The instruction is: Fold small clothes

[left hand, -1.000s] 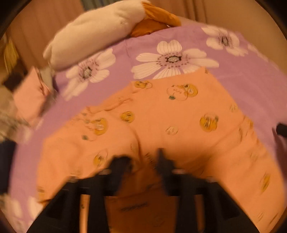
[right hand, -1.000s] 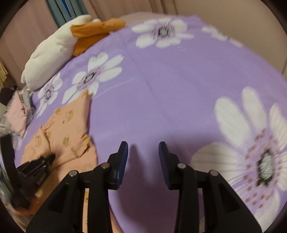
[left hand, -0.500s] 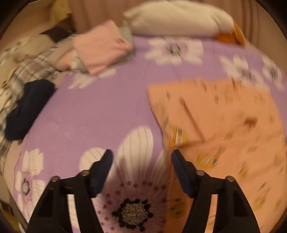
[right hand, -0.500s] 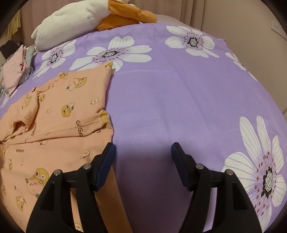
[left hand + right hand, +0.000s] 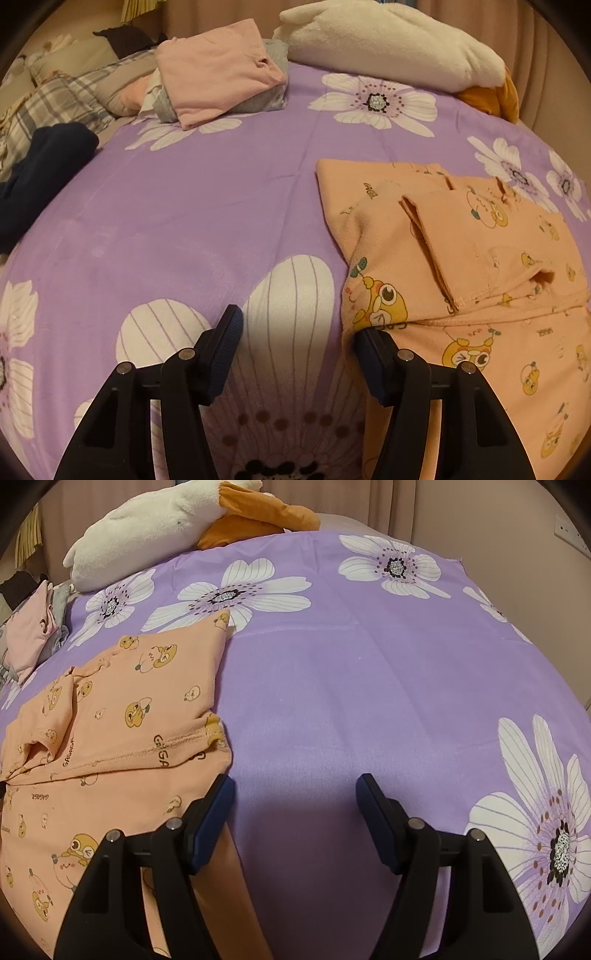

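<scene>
An orange garment with cartoon prints (image 5: 476, 266) lies partly folded on the purple flowered bedspread (image 5: 192, 206). It fills the right of the left wrist view and the left of the right wrist view (image 5: 110, 738). My left gripper (image 5: 299, 332) is open and empty over the bedspread, its right finger at the garment's left edge. My right gripper (image 5: 295, 794) is open and empty, its left finger over the garment's right edge.
A folded pink garment on grey ones (image 5: 218, 85) sits at the back. A white and orange plush toy (image 5: 399, 40) lies behind it, also in the right wrist view (image 5: 162, 524). A dark blue garment (image 5: 40, 166) and plaid bedding (image 5: 51, 99) lie far left.
My left gripper let go of the orange garment, opened and swung to its left side. My right gripper opened wider and came up to the garment's right edge.
</scene>
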Action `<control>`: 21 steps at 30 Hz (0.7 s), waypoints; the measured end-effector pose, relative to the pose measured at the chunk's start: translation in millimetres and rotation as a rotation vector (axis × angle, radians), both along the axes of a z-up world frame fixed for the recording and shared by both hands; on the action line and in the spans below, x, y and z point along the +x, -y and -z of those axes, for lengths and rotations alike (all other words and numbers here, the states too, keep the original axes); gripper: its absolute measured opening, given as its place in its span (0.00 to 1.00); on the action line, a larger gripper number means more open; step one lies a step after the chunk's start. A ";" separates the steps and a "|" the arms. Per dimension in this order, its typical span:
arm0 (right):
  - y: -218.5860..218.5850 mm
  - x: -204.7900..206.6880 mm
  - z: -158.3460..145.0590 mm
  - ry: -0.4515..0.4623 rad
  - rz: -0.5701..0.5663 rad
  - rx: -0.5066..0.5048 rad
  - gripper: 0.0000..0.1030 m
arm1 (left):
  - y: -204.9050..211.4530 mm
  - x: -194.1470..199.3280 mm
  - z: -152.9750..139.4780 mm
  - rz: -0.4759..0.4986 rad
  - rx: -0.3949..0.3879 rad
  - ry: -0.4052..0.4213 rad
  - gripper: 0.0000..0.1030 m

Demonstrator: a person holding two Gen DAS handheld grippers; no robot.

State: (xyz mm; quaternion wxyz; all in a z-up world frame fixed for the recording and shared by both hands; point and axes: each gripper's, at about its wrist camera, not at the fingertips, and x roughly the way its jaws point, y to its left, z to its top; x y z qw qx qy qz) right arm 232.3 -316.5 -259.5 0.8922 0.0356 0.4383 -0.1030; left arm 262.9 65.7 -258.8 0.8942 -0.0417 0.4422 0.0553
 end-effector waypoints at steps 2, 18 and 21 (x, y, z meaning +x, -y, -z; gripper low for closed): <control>-2.4 -2.6 -3.0 -0.005 0.013 -0.005 0.65 | -5.1 -1.0 1.9 -0.002 -0.039 0.008 0.59; -252.3 73.2 -59.8 -0.115 -0.532 0.168 0.74 | -26.8 4.8 8.9 0.035 -0.393 0.030 0.14; -277.7 88.9 -32.6 -0.176 -0.509 0.118 0.62 | -37.3 6.2 13.1 0.027 -0.489 0.032 0.14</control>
